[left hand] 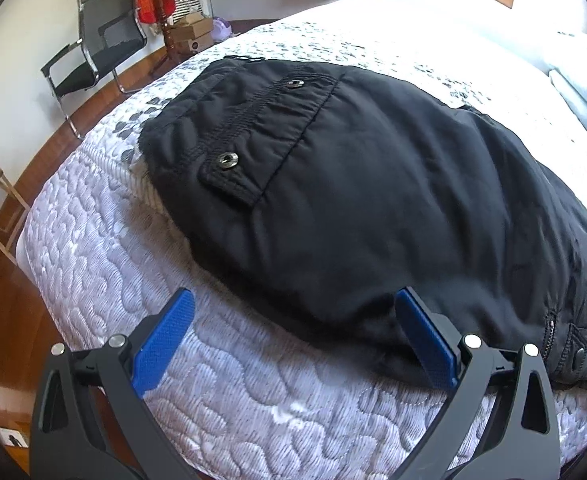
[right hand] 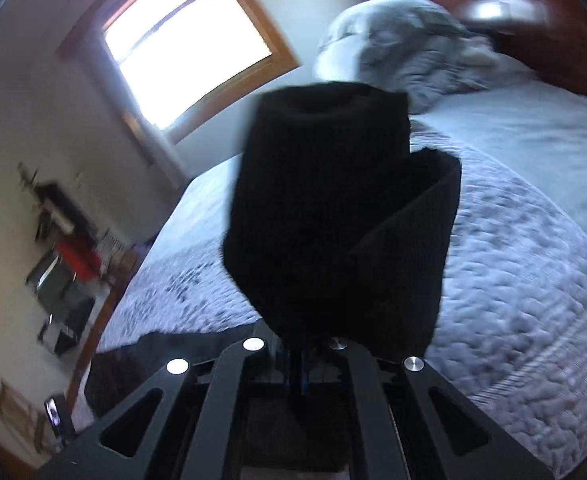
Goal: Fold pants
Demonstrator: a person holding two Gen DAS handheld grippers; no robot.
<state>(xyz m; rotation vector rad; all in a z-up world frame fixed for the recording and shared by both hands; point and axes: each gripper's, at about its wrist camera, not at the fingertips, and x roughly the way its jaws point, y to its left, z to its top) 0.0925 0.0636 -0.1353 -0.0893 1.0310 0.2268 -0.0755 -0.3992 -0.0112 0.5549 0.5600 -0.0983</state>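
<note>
Your black pants (left hand: pixel 373 200), smooth woven cloth with metal snaps, lie bunched on the quilted white bed (left hand: pixel 105 248). Your left gripper (left hand: pixel 293 340) hovers at their near edge, jaws wide, holding nothing. Your right gripper (right hand: pixel 299 344) has its jaws clamped on a ribbed black cuff raised above the bed.

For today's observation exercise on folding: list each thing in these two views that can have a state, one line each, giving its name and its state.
Pants: lying flat on the bed, one ribbed end lifted.
Left claw: open, holding nothing, one finger over the pants' edge.
Right claw: shut on the pants' ribbed end.
Pocket flap: lying flat.
Bed: covered by a quilted spread.
</note>
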